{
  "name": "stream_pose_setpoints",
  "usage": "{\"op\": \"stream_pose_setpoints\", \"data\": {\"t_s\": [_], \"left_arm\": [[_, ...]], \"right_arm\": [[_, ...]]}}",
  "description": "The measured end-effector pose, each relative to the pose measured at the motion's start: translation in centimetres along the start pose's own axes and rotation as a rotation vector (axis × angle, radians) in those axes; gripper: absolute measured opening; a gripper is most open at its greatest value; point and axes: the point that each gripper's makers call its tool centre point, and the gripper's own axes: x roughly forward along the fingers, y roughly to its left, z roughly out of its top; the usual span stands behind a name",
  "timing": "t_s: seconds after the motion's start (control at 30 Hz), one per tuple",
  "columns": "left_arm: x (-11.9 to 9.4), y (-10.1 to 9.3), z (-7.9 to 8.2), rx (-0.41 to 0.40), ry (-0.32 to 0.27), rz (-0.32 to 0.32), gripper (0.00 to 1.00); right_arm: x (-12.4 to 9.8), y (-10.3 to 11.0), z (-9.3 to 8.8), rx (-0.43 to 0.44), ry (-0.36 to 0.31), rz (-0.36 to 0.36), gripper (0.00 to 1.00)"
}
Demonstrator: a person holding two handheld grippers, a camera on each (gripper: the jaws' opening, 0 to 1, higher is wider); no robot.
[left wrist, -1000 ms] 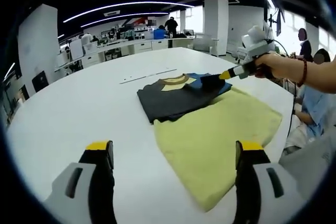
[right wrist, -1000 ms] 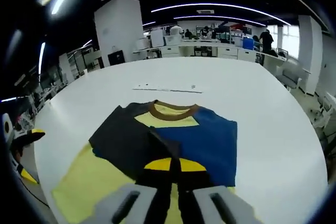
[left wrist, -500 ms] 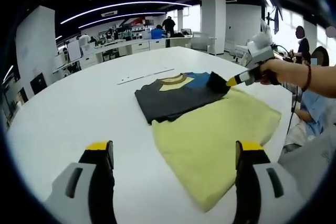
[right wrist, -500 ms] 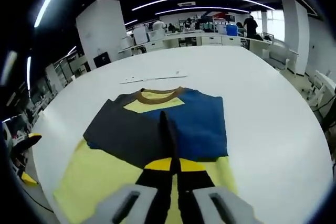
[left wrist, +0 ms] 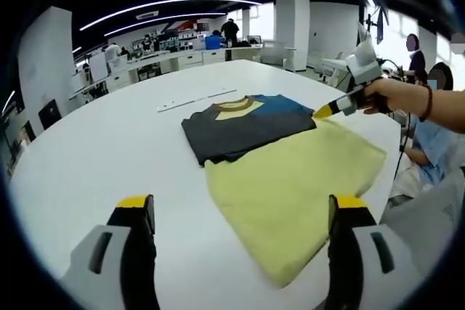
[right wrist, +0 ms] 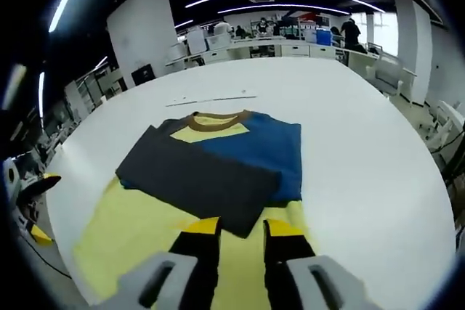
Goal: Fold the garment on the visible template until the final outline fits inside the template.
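A T-shirt lies flat on the white table point(left wrist: 109, 150). Its body is yellow point(left wrist: 290, 186), its collar point(right wrist: 214, 117) brown and its far side blue point(right wrist: 265, 147). A dark grey flap point(right wrist: 196, 183) lies folded across the chest. My right gripper point(right wrist: 241, 227) is open just short of the flap's near edge, with yellow cloth showing between its fingers. In the left gripper view the right gripper point(left wrist: 328, 109), held in a person's hand, hovers at the shirt's right edge. My left gripper point(left wrist: 241, 205) is wide open and holds nothing, above the table in front of the yellow hem.
A thin pale strip point(right wrist: 211, 98) lies on the table beyond the collar. The left gripper's yellow tip point(right wrist: 35, 185) shows at the left edge of the right gripper view. People sit past the table's right edge point(left wrist: 432, 143). Desks and pillars stand far behind.
My right gripper, shut on the dark grey flap's edge before, has opened and let it go. The flap now lies flat across the shirt, and the gripper has drawn back slightly.
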Motion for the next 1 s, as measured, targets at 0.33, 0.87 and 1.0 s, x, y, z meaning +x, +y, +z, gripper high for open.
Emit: {"op": "stream_pose_setpoints", "data": {"t_s": [0.33, 0.87, 1.0], "left_arm": [[-1.1, -1.0, -2.0, 0.014, 0.05, -0.037, 0.99], [-2.8, -1.4, -6.1, -0.058, 0.128, -0.035, 0.82], [-3.0, -1.1, -7.1, -0.081, 0.151, -0.018, 0.72]], "right_arm": [[-3.8, 1.3, -0.8, -0.051, 0.008, 0.053, 0.58], [-9.2, 0.7, -6.6, -0.055, 0.088, 0.067, 0.59], [-10.0, 0.5, -8.7, -0.027, 0.11, 0.062, 0.55]]}}
